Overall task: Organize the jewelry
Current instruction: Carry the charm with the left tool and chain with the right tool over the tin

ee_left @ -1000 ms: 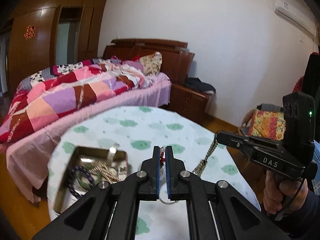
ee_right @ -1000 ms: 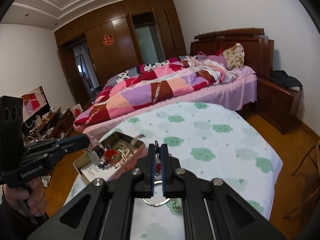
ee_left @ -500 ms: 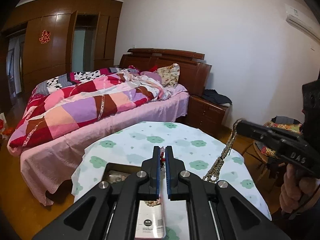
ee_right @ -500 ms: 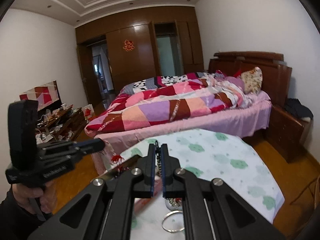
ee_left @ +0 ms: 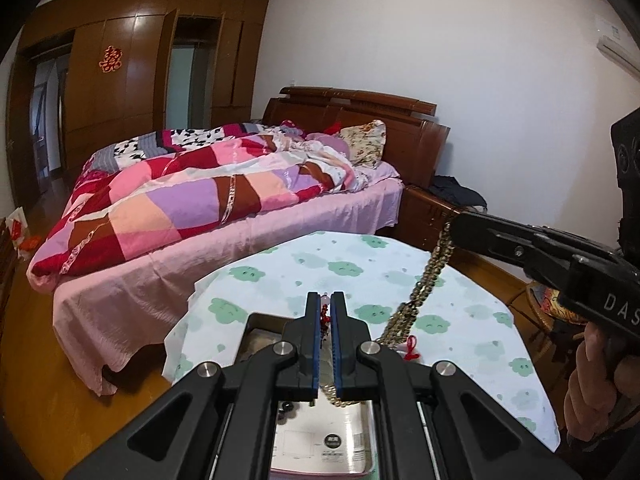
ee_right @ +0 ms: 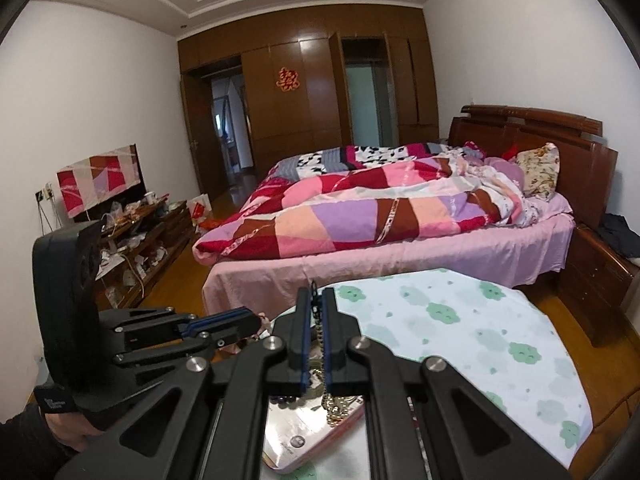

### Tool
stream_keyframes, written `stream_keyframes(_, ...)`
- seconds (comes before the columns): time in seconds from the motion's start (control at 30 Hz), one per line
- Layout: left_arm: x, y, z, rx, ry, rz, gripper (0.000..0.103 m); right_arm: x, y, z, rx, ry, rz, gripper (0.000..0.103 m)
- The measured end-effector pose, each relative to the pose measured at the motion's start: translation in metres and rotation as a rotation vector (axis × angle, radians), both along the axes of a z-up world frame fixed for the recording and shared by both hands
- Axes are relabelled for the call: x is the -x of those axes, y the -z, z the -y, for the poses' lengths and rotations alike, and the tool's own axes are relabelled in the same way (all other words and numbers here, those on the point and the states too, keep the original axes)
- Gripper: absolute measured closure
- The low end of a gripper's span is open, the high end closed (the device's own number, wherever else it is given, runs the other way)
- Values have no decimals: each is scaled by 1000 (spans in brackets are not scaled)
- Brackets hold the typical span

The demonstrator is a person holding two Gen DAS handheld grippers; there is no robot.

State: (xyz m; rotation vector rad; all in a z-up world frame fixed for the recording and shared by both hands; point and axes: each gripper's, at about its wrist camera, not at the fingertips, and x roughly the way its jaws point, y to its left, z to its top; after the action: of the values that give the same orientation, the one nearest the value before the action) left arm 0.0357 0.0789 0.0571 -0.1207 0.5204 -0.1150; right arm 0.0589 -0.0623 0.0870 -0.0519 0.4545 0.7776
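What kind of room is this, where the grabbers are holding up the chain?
It looks like a bedroom in a home. There is a big bed with a patchwork quilt and a flowery pillow, and a tall wooden wardrobe wall behind it. The small table with the cloud-print cloth stands beside the bed.

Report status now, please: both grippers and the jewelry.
Left gripper shut on red bead string. Right gripper shut on gold chain, hanging over the tin box. Nothing in the way.
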Motion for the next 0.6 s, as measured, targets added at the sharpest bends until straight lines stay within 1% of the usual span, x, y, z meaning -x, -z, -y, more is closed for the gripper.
stream_keyframes(0.17,-5,11,-8,6,-15,-25,100,-5,11,-14,27,-15,-24,96)
stream_keyframes(0.6,-16,47,-24,14,-48,-102,100,-9,52,-44,109,-36,-104,96)
